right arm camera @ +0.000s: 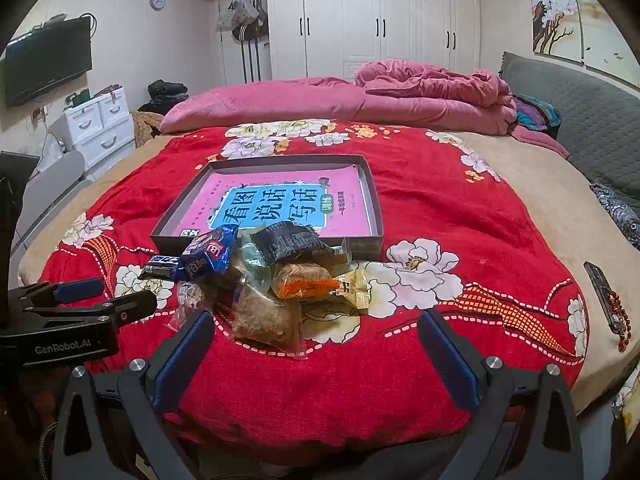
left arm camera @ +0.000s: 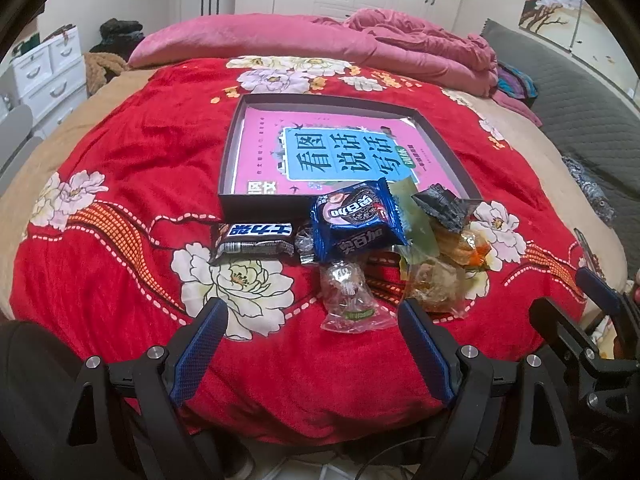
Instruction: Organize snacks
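Left gripper (left arm camera: 314,334): spread wide, nothing between the blue pads, hovering low over the near edge of the red flowered blanket (left arm camera: 120,208). Right gripper (right arm camera: 316,344): likewise gaping, holding nothing, just short of the snack heap.

Snacks: heaped on the blanket, tight against the near wall of the shallow dark tray (left arm camera: 256,204). Within the heap:
- black chocolate bar (left arm camera: 254,240) at far left, lying flat beside the tray wall
- blue biscuit pack (left arm camera: 354,220) propped up, leaning over the tray's near edge
- clear wrapped sweet (left arm camera: 348,300) nearest the left gripper, lying between its fingers in that view
- black packet (right arm camera: 286,242) on top of the pile, against the tray
- orange packet (right arm camera: 304,282) just below it
- clear bag of brownish snack (right arm camera: 266,316) at the front, close to the right gripper's left finger

Inside the tray: only a pink book (right arm camera: 280,204) with a blue title panel, lying flat.

Behind: folded pink quilt (right arm camera: 360,96) across the far side of the bed.
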Demonstrator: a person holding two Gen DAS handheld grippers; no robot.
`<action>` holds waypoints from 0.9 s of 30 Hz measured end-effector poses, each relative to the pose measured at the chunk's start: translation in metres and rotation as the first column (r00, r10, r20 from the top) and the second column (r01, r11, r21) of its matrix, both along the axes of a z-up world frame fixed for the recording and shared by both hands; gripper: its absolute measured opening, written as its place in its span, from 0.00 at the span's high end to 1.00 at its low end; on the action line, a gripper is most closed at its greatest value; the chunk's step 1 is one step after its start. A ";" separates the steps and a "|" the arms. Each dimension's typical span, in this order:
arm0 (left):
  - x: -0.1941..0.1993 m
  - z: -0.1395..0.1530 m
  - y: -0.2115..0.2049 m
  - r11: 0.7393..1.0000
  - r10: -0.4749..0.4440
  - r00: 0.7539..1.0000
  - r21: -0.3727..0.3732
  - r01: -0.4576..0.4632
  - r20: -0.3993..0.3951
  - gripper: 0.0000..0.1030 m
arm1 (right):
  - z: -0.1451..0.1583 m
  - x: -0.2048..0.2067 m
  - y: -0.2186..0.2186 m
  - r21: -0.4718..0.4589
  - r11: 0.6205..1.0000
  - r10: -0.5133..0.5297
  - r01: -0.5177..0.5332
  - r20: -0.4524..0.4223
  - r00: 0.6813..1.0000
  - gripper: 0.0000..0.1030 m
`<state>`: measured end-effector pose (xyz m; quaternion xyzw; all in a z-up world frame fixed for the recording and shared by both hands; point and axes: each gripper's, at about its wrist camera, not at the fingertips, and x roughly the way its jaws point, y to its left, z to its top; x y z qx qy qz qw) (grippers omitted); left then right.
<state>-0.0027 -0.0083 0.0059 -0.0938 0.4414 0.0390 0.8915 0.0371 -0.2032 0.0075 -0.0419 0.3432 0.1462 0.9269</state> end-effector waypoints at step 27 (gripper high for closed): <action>0.019 -0.016 0.007 0.998 -0.020 0.999 -0.060 0.017 -0.046 0.15 | -0.020 0.015 0.006 0.024 1.000 0.017 -0.016 -0.066 0.998 0.01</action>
